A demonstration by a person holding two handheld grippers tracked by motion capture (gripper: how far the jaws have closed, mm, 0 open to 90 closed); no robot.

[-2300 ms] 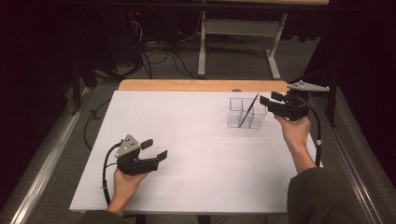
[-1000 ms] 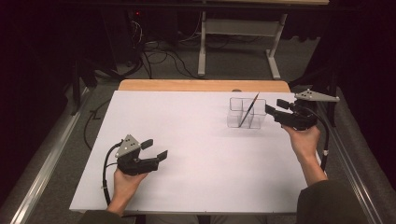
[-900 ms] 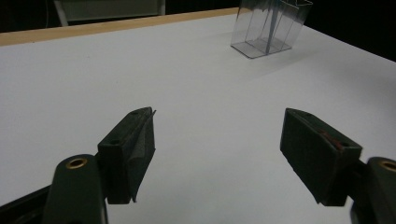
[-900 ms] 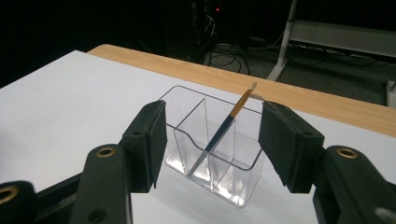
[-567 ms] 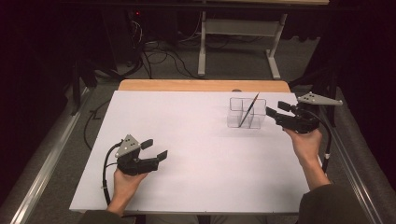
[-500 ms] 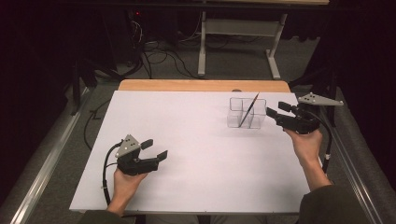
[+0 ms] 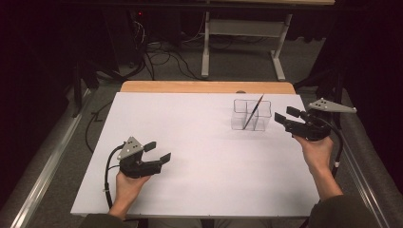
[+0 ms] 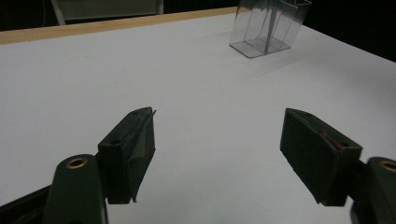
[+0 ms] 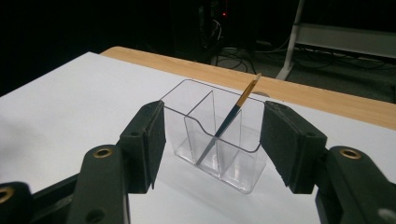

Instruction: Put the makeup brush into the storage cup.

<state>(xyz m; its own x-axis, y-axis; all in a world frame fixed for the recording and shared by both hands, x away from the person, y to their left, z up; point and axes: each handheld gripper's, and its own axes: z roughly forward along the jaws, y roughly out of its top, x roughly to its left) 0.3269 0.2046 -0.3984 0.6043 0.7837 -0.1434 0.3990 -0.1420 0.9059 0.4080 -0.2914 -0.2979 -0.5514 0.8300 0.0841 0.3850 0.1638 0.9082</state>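
1. One brush (image 7: 253,111) stands tilted in a clear holder (image 7: 251,115), its tip down inside and its upper end leaning out over the rim toward the far side of the table (image 7: 199,142).
2. Seen in the right gripper view, the brush (image 9: 229,119) has a dark lower shaft and a yellow-brown upper part; it crosses the holder's (image 9: 219,135) inner dividers, though I cannot tell which compartment its tip sits in.
3. Holder and brush sit on the far right part of the white table, near the wooden strip (image 7: 206,87) along the far edge.
4. Just right of the holder, the right gripper (image 7: 284,115) is held by a hand (image 7: 316,152) and points at it; the jaws stand wide, with nothing between them and no contact with the holder.
5. Its own view frames the holder between the two black jaws, farther off.
6. Well apart, at the near left, the left gripper (image 7: 158,153) is held in the other hand (image 7: 127,186) low over the table, its jaws wide and holding nothing.
7. From the left gripper view, the holder (image 8: 268,28) shows far off at the upper right.
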